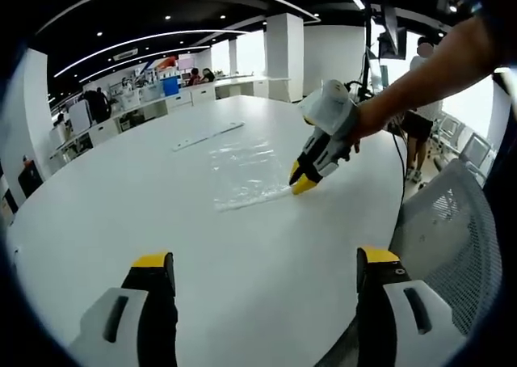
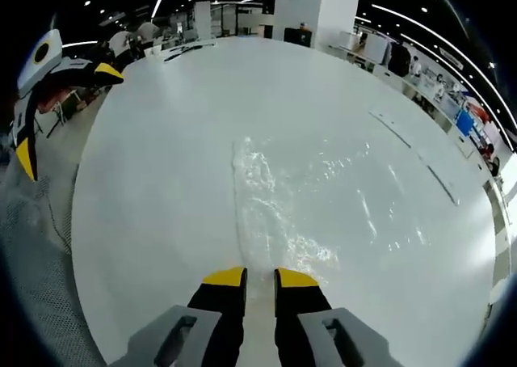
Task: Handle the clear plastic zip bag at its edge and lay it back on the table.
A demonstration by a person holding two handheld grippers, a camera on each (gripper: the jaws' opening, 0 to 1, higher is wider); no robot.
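Step in hand: the right gripper [image 1: 305, 181] is working at the near edge of the zip bag [image 1: 246, 169], which is lying flat on the worktop [image 1: 121, 189]. I am judging this as either the start of the pinch or the moment after laying the bag down; the pictures are not deciding it.

Zip bag: in the left gripper view it is sitting a little right of the centre of the frame, spread out and wrinkled, touching the worktop along its whole length. In the right gripper view the zip bag [image 2: 299, 197] is stretching from the lower centre up to the middle of the frame.

Right gripper: in the right gripper view the right gripper [image 2: 258, 278] is showing its yellow tips at the bottom centre, nearly closed, with only a narrow gap between the fingers. The edge of the bag is reaching this gap, but I cannot tell if the plastic is really held inside.

Left gripper: the left gripper [image 1: 266, 263] is hovering at the bottom of its view with the fingers wide apart, holding nothing, well apart from the bag.

Other things: a flat white strip [image 1: 208, 136] is lying beyond the bag, and a mesh chair [image 1: 452, 238] is standing at the right of the frame.

Next move: if the edge is pinched, it is calling for a small lift and a slow lowering so the thin plastic is not folding under itself.
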